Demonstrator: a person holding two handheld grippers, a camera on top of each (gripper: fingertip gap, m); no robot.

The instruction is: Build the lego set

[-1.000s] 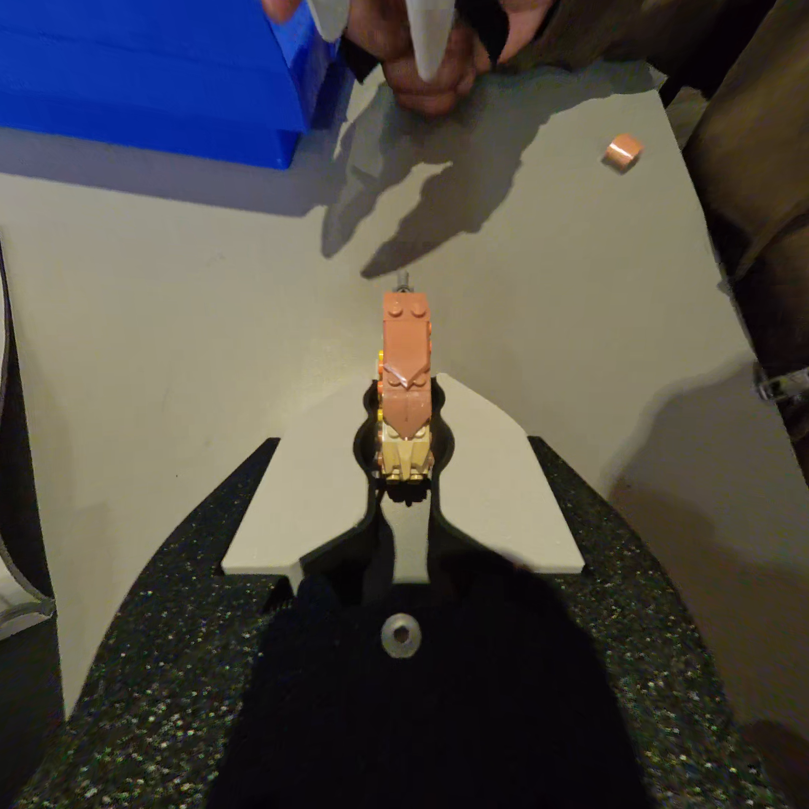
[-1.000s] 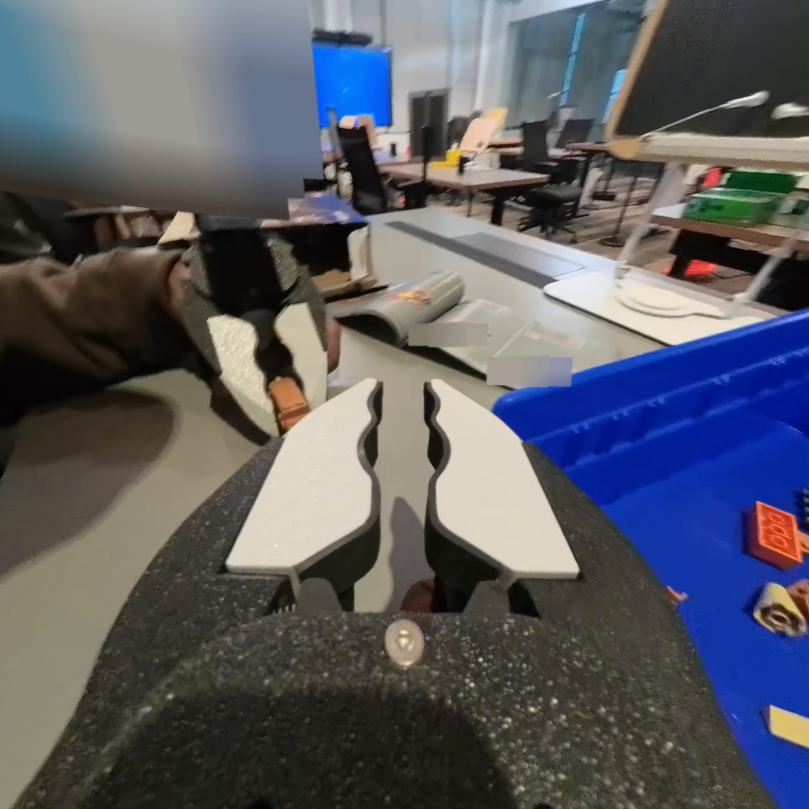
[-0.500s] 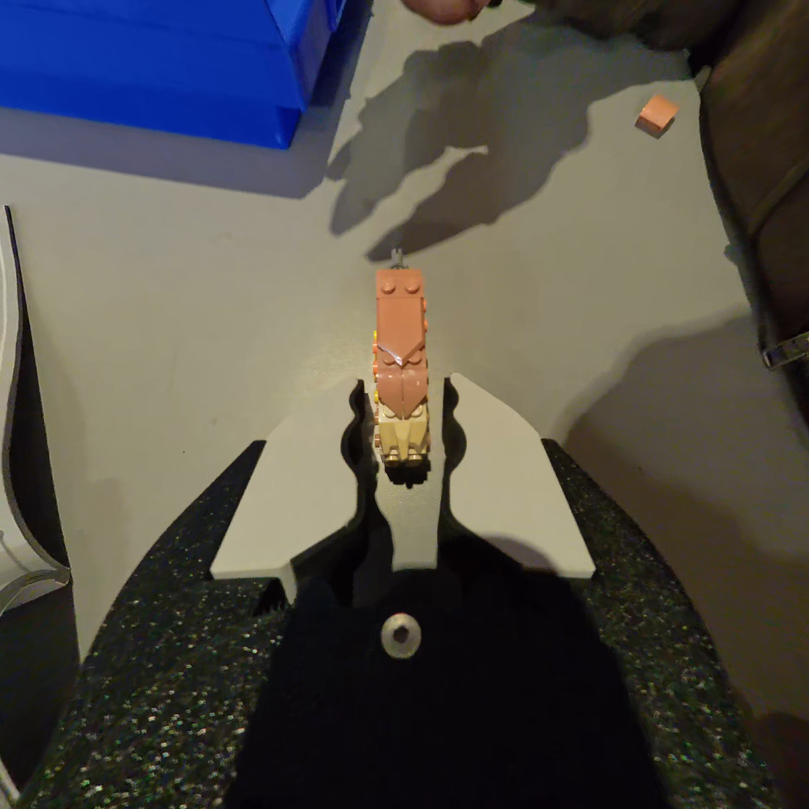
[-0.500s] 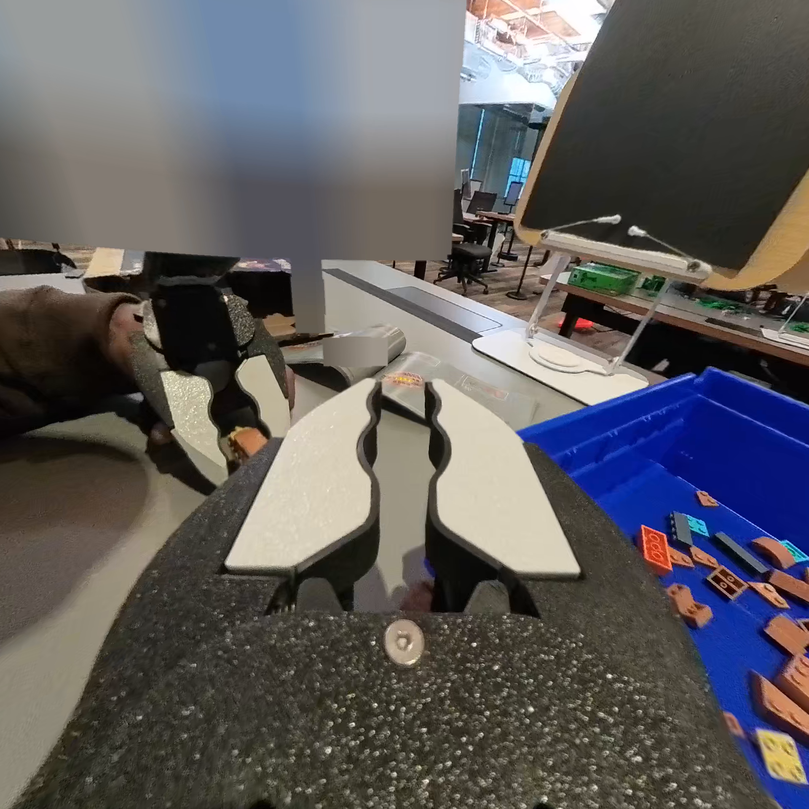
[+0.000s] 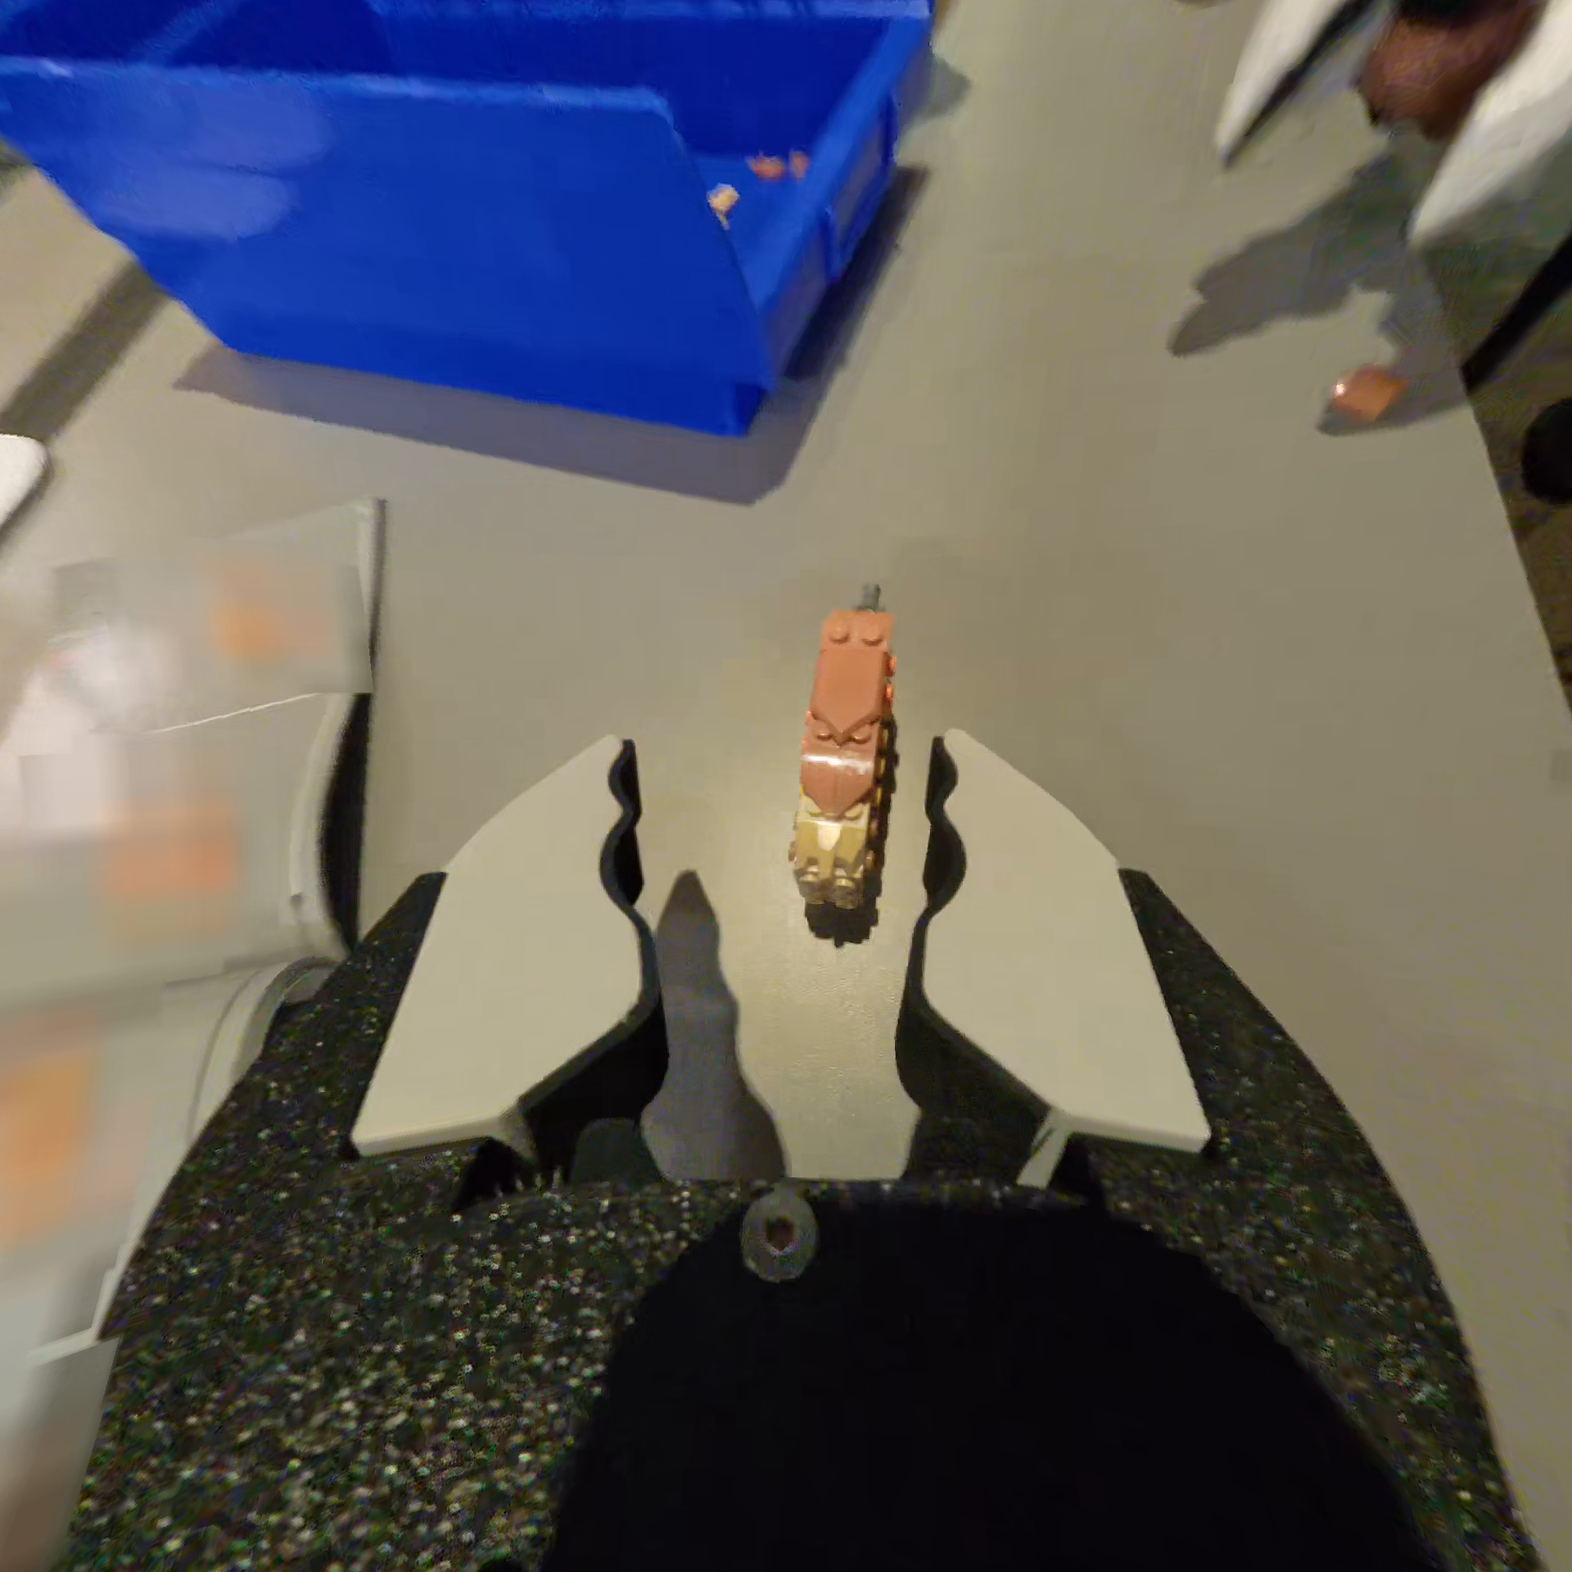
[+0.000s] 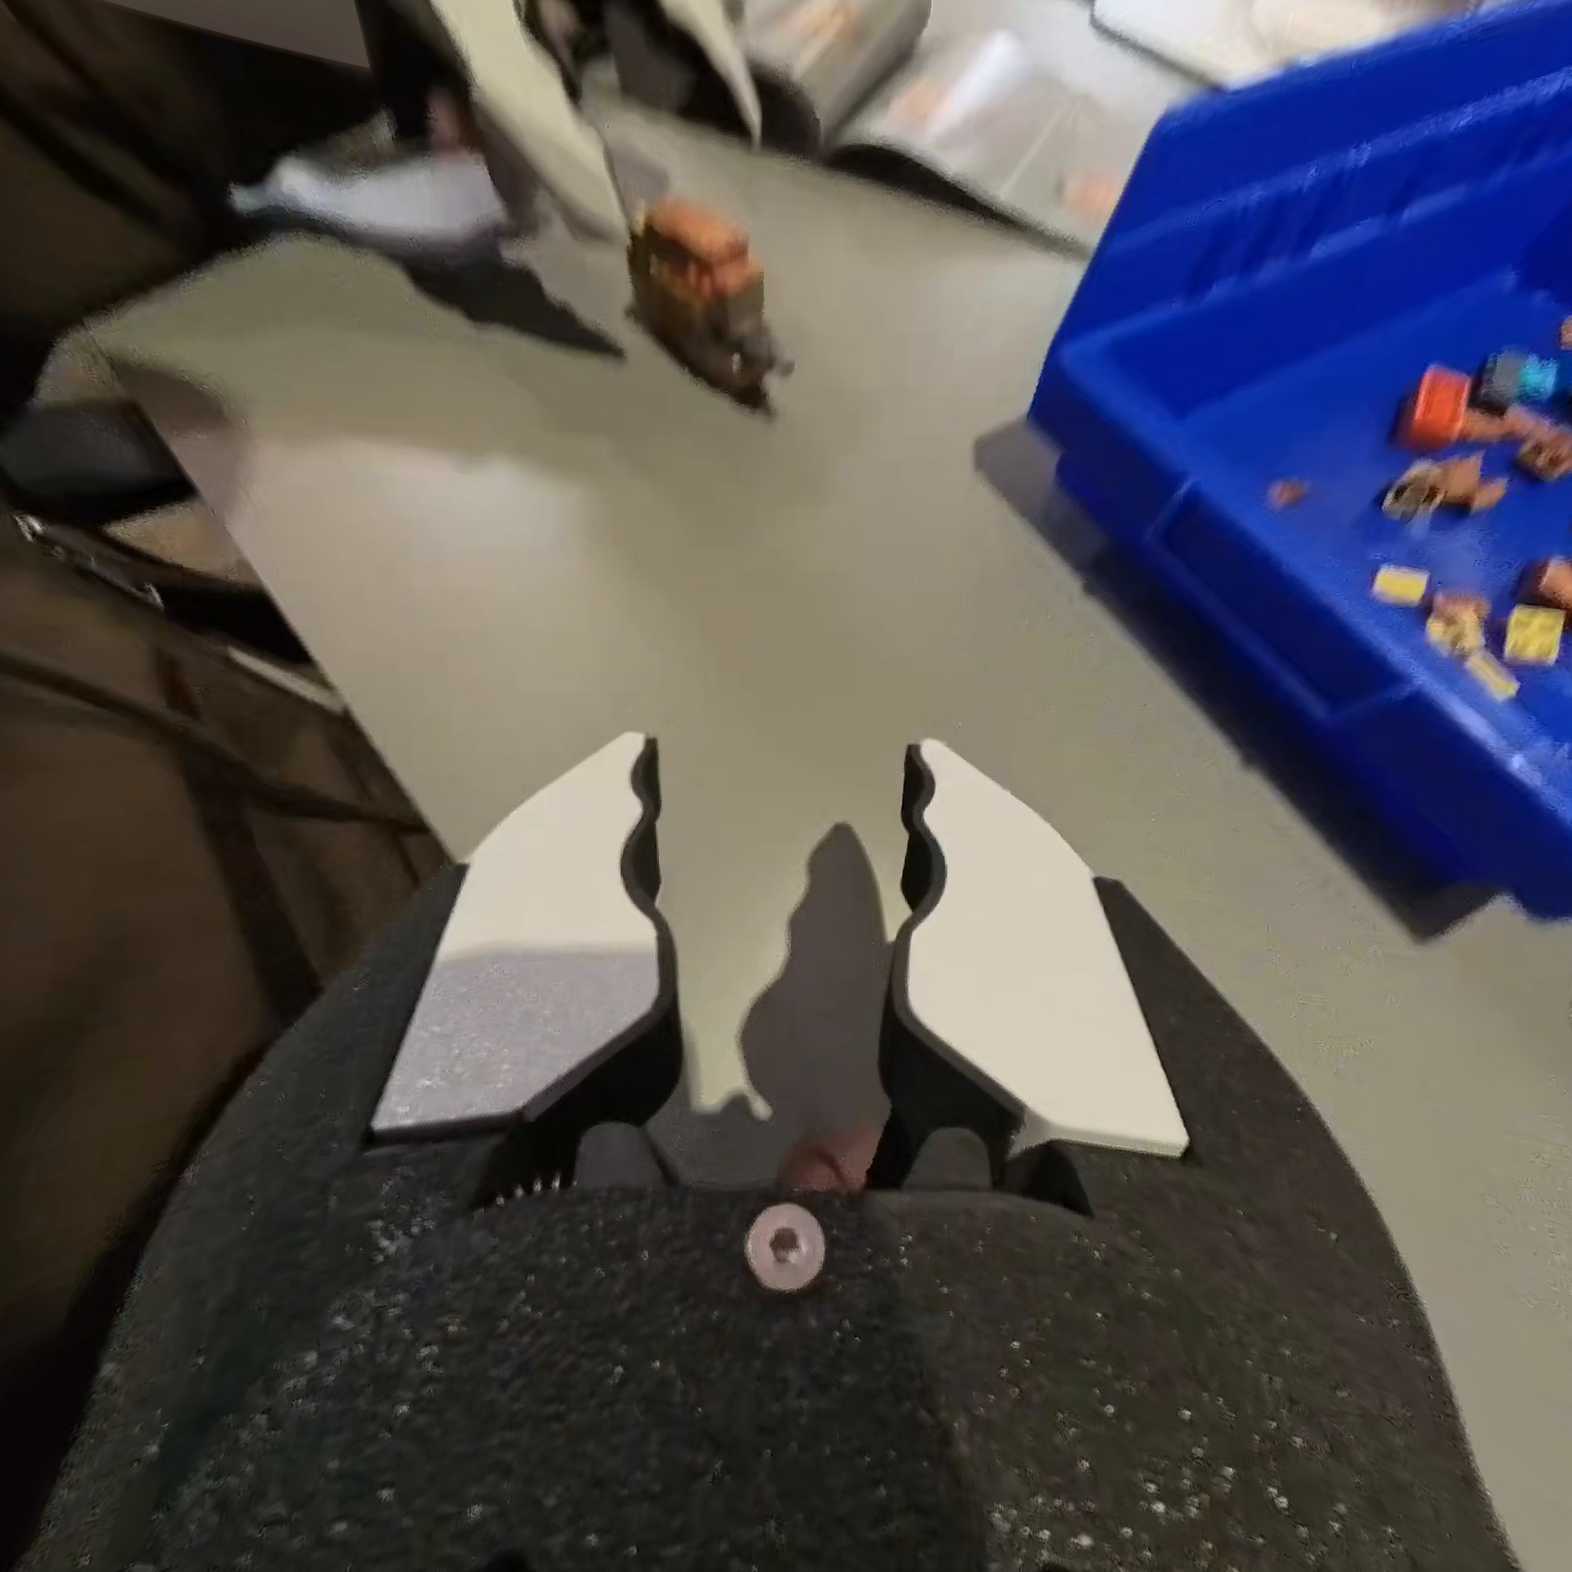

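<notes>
The left gripper (image 5: 778,770) hangs wide open over the grey table (image 5: 1106,680), its jaws spread with nothing between them but air; the partly built lego model (image 5: 846,757), a narrow brown and tan body, stands on the table in that gap, nearer the right finger and touching neither. The right gripper (image 6: 781,766) is likewise open and empty, low over a bare stretch of table, well apart from the model. A single loose brown piece (image 5: 1365,393) lies near the table's far edge, and more pieces (image 6: 1463,510) sit in the blue bin (image 6: 1233,476). The model looks light and stiff, but as a stack of pressed-together bricks it would likely shed parts if squeezed across a weak joint or tipped; the long flat sides of the lower body seem the safest hold, with gentle pressure. The smooth sloped top would probably slip. An open booklet (image 5: 196,723) lies to the left, blurred; no brand or writing can be read anywhere.
</notes>
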